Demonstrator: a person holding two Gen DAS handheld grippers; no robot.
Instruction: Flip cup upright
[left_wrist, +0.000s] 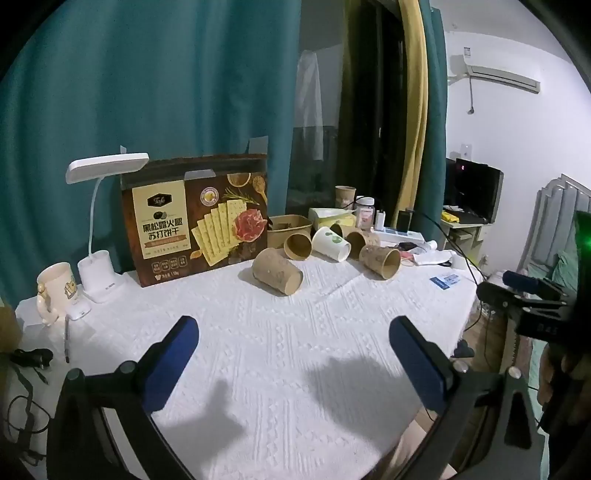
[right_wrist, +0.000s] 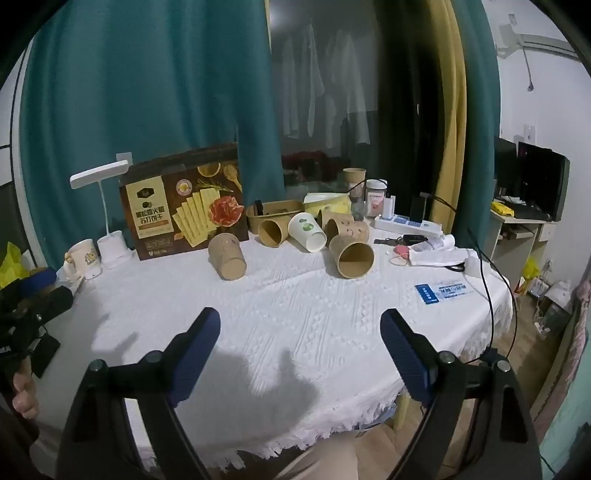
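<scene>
On white-clothed worktop | brown speckled paper cup on its side, mouth toward me, ahead-left of my right hand-held gripper | both grippers wide, empty; left hand-held gripper looks nearer.

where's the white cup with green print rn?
The white cup lies on its side mid-cluster at the table's far side, between two tipped brown cups, in front of the brown paper bowl; visible in both wrist views.

Cups on sides mid-frame on table; cracker box behind, left of centre; lamp, mug far left; power strip right.
</scene>
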